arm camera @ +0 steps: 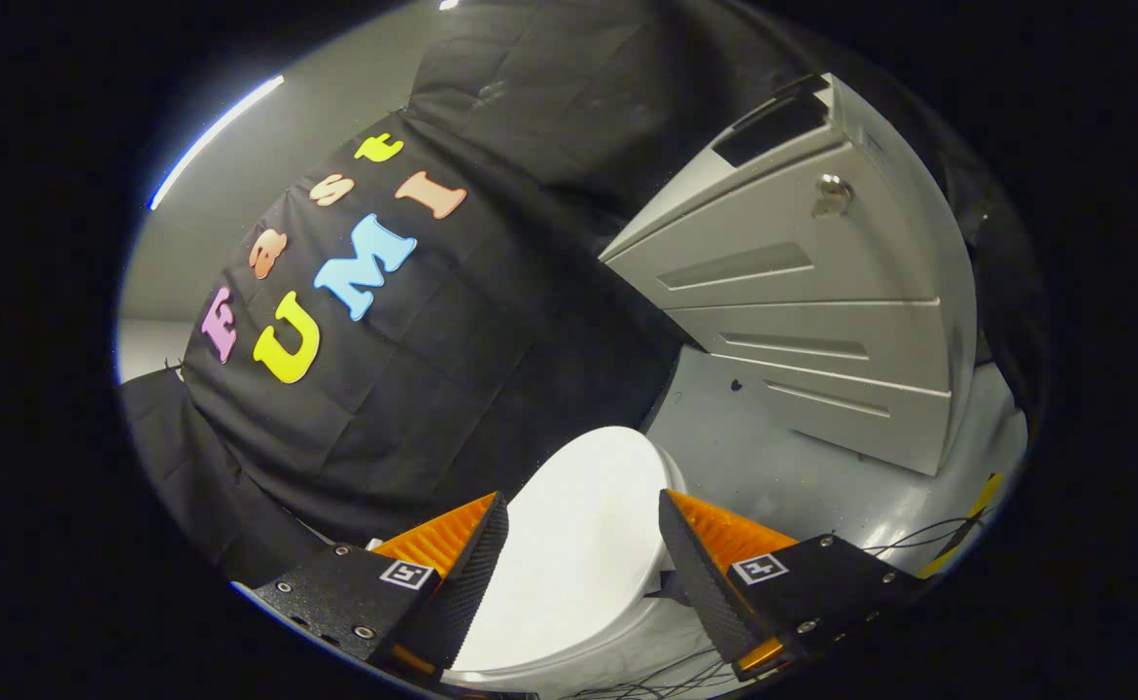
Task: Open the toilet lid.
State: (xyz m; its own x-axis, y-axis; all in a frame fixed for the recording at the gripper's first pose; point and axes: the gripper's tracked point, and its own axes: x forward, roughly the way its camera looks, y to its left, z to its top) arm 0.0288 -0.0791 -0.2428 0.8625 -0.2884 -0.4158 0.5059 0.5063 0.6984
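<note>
Gripper: the gripper (583, 515) has its 2 fingers spread wide apart, nothing between them pressed or held; it hangs above the toilet and looks down on it at a tilt.
Fingers: each finger (466, 583) is black on the inner face with an orange ribbed back, and each carries a small square black-and-white marker on its base.
Toilet lid: the white toilet lid (573, 554) lies flat and closed on the toilet, showing in the gap between the 2 fingers and reaching a little beyond their tips; whether either finger touches it cannot be told.
Cabinet: a grey drawer cabinet (821, 292) with 3 drawer fronts and a round lock stands beyond the toilet, off to the right-finger side, well apart from the lid.
Floor: the grey floor (773, 457) lies between toilet and cabinet; thin dark cables (918, 535) run across it near the right finger.
</note>
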